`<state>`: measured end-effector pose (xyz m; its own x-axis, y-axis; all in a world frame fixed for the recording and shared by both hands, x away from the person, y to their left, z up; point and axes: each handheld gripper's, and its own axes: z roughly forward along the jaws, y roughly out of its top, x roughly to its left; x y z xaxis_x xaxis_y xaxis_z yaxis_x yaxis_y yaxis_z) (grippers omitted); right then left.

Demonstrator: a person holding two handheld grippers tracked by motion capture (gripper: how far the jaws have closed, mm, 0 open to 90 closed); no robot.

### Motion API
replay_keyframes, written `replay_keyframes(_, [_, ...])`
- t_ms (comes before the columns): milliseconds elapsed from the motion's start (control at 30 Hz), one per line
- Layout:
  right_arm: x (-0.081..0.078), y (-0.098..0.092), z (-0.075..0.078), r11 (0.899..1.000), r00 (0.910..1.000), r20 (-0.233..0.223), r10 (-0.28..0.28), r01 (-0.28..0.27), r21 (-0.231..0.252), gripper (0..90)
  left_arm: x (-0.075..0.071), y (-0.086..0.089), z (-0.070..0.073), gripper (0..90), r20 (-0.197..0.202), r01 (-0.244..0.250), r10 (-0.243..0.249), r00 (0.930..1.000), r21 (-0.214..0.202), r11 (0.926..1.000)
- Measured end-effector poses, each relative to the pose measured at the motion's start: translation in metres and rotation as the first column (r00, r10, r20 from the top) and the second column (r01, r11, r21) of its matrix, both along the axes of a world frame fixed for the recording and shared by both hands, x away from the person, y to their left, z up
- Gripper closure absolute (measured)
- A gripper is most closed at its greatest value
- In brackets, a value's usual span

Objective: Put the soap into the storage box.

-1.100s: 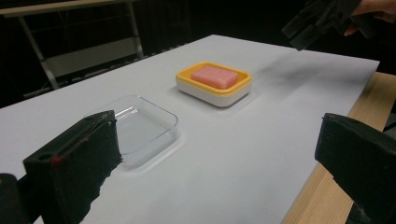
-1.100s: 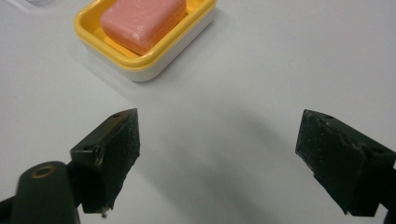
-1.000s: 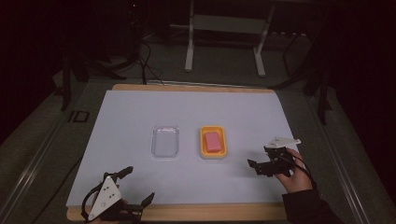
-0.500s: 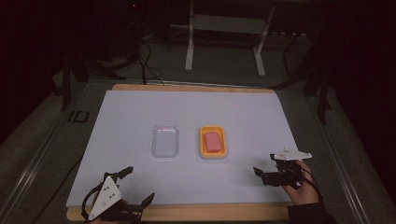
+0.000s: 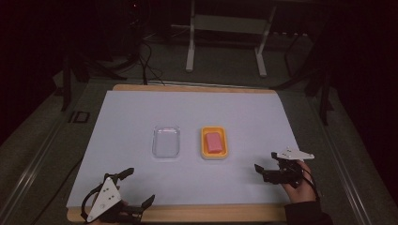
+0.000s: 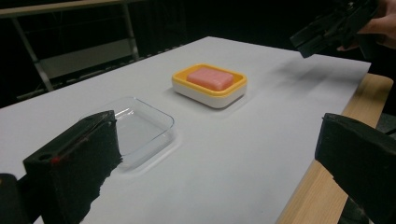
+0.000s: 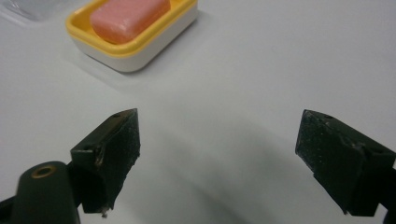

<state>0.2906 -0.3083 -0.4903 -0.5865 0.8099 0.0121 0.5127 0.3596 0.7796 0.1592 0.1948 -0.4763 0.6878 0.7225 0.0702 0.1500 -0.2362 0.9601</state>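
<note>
Pink soap bar (image 5: pixel 213 141) in yellow rectangular dish (image 5: pixel 205 152), clear plastic tray (image 5: pixel 166 142) faint, left gripper (image 5: pixel 139 188) partly cropped, right gripper (image 5: pixel 265 161), both wide open, empty.

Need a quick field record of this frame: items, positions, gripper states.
surface: white sheet on a wooden table
soap: pink bar lying in the yellow dish
clear tray: clear tray, empty, beside the dish and apart from it
left gripper: left gripper open, at the near edge, holds nothing
right gripper: right gripper open, near side of the dish, holds nothing

White sheet (image 5: pixel 141 122) over wooden tabletop (image 5: pixel 197 87), metal stand (image 5: pixel 225 28) & cables (image 5: pixel 145 61) behind
</note>
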Motion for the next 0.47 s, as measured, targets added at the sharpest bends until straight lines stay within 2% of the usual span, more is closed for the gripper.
replay_keyframes(133, [0.0015,0.0004,-0.0027,1.000,1.0000,-0.008,0.005,-0.005,-0.016,13.7,0.0002,-0.0003,0.0000,0.4,-0.001,0.002,-0.002,1.0000,0.001,1.0000])
replay_keyframes(300, [0.0036,-0.0013,-0.0052,1.000,0.9997,-0.026,0.002,-0.003,-0.015,13.6,0.0007,0.0000,-0.0002,0.4,-0.006,0.004,-0.004,1.0000,-0.001,1.0000])
replay_keyframes(467, [0.0041,0.0008,-0.0069,0.999,0.9994,-0.028,0.022,-0.023,-0.033,13.4,0.0008,-0.0006,-0.0003,0.4,-0.007,0.008,-0.008,0.9999,0.005,1.0000])
